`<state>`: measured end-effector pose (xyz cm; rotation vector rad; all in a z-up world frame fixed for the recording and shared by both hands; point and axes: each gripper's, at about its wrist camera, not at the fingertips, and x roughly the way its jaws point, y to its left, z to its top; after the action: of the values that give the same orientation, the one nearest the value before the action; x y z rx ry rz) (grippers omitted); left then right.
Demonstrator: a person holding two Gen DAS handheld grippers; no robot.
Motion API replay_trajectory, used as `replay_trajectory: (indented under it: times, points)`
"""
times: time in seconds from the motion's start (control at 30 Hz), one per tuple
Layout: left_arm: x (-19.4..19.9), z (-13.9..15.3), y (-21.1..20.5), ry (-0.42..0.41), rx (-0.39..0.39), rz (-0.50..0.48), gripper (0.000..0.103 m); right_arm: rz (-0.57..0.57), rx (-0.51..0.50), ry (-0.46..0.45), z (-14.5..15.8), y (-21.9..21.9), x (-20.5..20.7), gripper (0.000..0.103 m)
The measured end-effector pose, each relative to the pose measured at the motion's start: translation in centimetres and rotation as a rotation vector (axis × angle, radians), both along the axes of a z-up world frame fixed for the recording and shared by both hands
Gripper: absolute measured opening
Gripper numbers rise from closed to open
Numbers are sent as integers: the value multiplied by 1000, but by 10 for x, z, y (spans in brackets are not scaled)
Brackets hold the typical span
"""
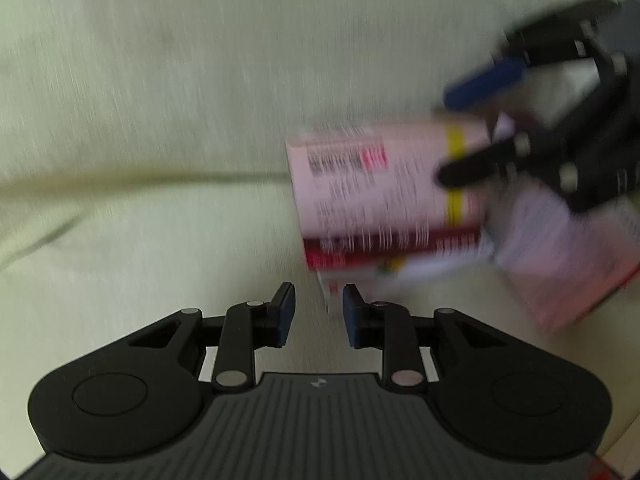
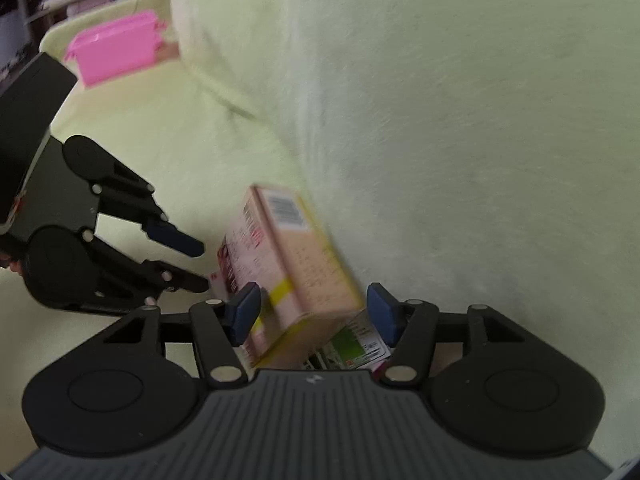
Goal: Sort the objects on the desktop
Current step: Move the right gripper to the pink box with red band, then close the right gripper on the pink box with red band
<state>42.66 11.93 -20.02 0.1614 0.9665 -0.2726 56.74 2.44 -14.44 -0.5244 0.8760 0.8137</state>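
- Left wrist view: the left gripper (image 1: 319,312) sits low over pale green cloth (image 1: 160,100), its fingers apart with nothing between them.
- Just ahead of its fingertips lies a pink box (image 1: 380,200), printed side up, with a barcode, a yellow band and a dark red edge. The picture is blurred, so the print cannot be read.
- The right gripper (image 1: 452,132) enters from the right. Its lower finger lies across the yellow band and its blue-padded finger is above the box; firm contact cannot be judged from this view.
- More printed packaging lies under and to the right of the box, too smeared to identify.
- Right wrist view: the box (image 2: 288,276) stands tilted between the right gripper's (image 2: 312,312) fingers. The left pad touches it; the right pad stands clear of it. The jaws are apart, not clamped.
- A second pack with a green label (image 2: 352,344) lies beneath the box, near the gripper body.
- A pink bin (image 2: 116,46) sits well apart, far left on the cloth.
- Judgement: the step in hand is picking up the box. The next move calls for closing squarely on its side faces, clear of the pack below, then carrying it to its place, possibly the bin.
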Motion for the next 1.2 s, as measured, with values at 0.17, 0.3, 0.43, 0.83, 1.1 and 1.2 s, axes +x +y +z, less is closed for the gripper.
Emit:
replay_trajectory:
  times: [0.17,0.3,0.43,0.83,1.1,1.2]
  points:
    - [-28,-3,13,-11,-41,8,31,89,-35,-83,13,-1,-36,43]
    - [-45,7,22,-45,-45,-3,31,130,-53,-104,20,1,-58,36]
    - [-46,18,26,-83,-42,-10,31,109,-81,-139,18,12,-61,45]
    - [-28,12,31,-79,-43,2,32,-79,3,9,4,-4,4,69]
    - [-19,22,45,-96,-81,37,33,149,-78,8,-22,13,-42,32]
    - [-20,21,56,-79,-106,55,44,211,-126,-18,-27,16,-64,29]
